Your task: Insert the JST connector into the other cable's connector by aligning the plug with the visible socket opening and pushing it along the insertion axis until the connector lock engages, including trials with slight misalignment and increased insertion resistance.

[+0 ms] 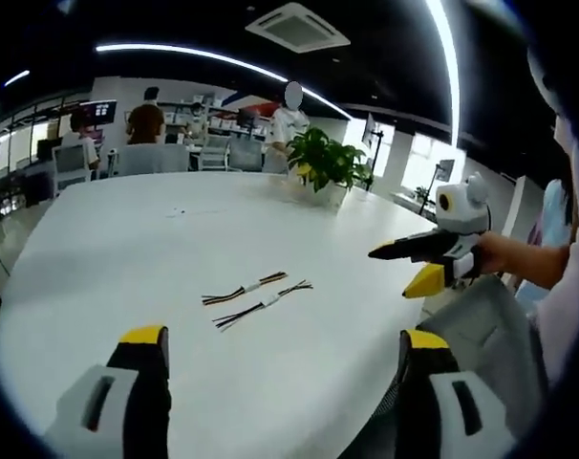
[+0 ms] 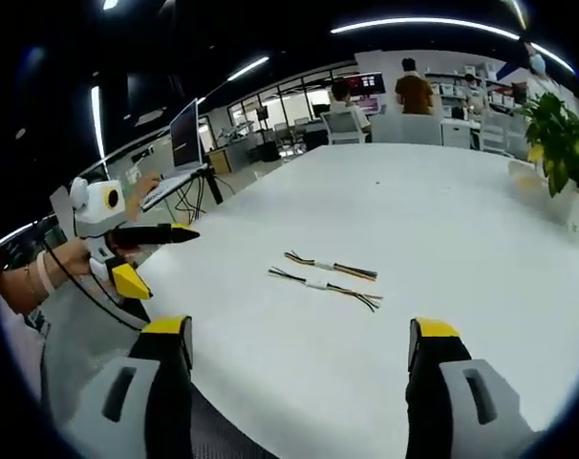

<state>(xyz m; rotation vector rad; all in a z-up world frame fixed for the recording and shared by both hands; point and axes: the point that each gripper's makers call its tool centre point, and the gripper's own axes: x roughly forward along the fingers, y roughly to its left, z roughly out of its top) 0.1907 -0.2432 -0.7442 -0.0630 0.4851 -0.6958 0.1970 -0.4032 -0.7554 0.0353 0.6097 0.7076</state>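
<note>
**Two cables waiting mid-worktop, both grippers hanging back**

Looking out over a broad white worktop [image 1: 127, 249], glossy and catching the glow of long ceiling light strips. Lying side by side near its middle, two short cables [image 1: 244, 288] [image 1: 263, 305], close together but not joined, each showing a pale connector at mid-length and loose coloured wires fanning at the ends; same pair [image 2: 331, 267] [image 2: 325, 285] lying flat in the right gripper view. Hovering at the near edge, left gripper [image 1: 282, 346] with yellow-tipped jaws spread wide, gripping nothing. Matching it, right gripper [image 2: 300, 339] also gaping wide, nothing between the jaws, well short of the cables. Poking in from the right of the left gripper view, the right gripper again, carried in a hand [image 1: 492, 254]. Sitting at the far edge of the worktop, a leafy potted plant [image 1: 326, 160]. Beyond it, an open office: desks, monitors, chairs, a few people standing and sitting, a ceiling air-conditioning vent [image 1: 297, 27], bright windows at the right.
</note>
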